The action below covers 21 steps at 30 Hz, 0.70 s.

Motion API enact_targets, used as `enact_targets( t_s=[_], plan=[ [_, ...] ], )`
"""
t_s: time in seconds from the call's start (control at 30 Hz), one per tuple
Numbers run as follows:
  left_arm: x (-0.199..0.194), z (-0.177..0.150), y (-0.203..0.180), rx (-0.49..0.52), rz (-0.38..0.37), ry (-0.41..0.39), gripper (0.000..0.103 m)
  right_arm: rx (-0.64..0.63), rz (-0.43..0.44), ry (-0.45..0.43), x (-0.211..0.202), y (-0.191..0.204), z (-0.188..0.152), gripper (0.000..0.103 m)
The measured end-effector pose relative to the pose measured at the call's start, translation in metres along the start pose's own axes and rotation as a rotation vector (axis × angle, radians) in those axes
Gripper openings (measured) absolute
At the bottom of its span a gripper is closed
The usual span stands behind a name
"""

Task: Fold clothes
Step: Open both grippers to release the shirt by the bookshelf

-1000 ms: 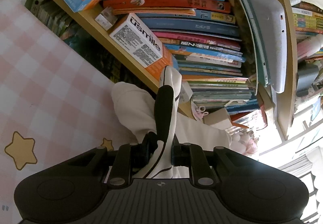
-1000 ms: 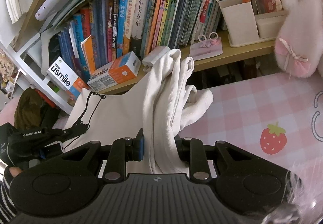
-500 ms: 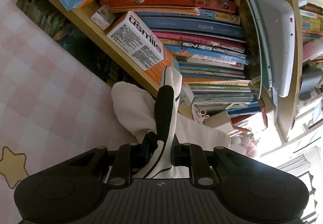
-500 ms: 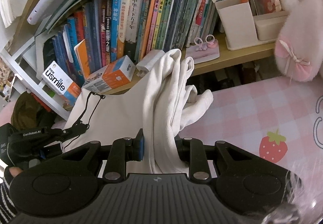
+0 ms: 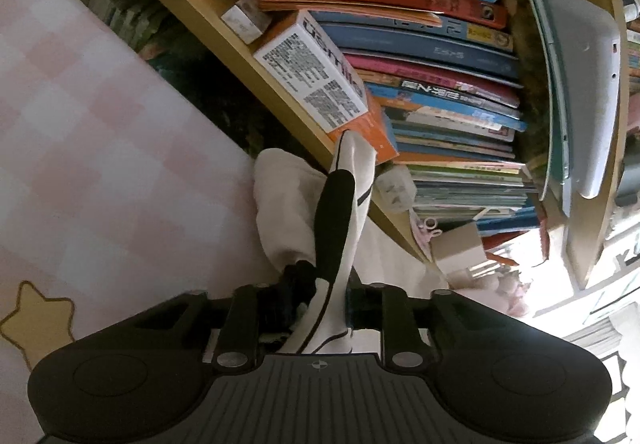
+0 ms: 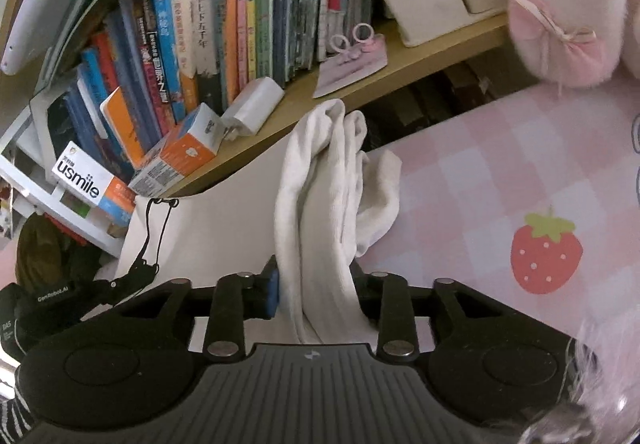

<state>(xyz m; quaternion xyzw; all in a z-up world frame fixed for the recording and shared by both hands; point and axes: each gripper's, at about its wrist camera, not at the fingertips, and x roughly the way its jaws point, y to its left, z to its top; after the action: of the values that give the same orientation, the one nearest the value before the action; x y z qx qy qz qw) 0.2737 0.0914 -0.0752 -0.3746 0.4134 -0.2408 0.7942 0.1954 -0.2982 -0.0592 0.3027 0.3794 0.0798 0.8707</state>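
White garment (image 6: 316, 212) (bunched) between both grippers – left gripper (image 5: 326, 308), right gripper (image 6: 316, 296) – jaws just loosening

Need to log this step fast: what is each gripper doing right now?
Left gripper: jaws just opening, white garment with black trim between them, grip unclear.
Right gripper: jaws just opening, bunched white fabric between them, grip unclear.

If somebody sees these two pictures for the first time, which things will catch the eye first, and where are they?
First comes the white ribbed cotton garment, bunched upright between the right gripper fingers at centre, its jaws just opening. In the left wrist view, its black-and-white trimmed part stands in the left gripper. Behind both runs a wooden shelf crowded with colourful books; a red strawberry print marks the pink checked cloth at right.
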Motion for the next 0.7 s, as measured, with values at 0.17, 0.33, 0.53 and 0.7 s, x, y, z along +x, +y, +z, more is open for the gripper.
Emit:
enact_targets(
  t_s=[0.17,0.33,0.53,0.7],
  plan=[
    [-0.015,0.000,-0.001,0.025,0.025,-0.034,0.047,0.020,-0.015,-0.011,-0.010,-0.001,0.001,0.038],
    [-0.030,-0.005,-0.005,0.067,0.058,-0.048,0.048,0.031,-0.039,-0.024,-0.023,0.000,-0.001,0.044],
    [-0.046,-0.020,-0.017,0.140,0.094,-0.043,0.057,-0.010,-0.076,-0.036,-0.040,0.008,-0.006,0.049],
    [-0.062,-0.043,-0.032,0.203,0.122,-0.034,0.060,-0.070,-0.103,-0.051,-0.060,0.018,-0.017,0.054]
  ],
)
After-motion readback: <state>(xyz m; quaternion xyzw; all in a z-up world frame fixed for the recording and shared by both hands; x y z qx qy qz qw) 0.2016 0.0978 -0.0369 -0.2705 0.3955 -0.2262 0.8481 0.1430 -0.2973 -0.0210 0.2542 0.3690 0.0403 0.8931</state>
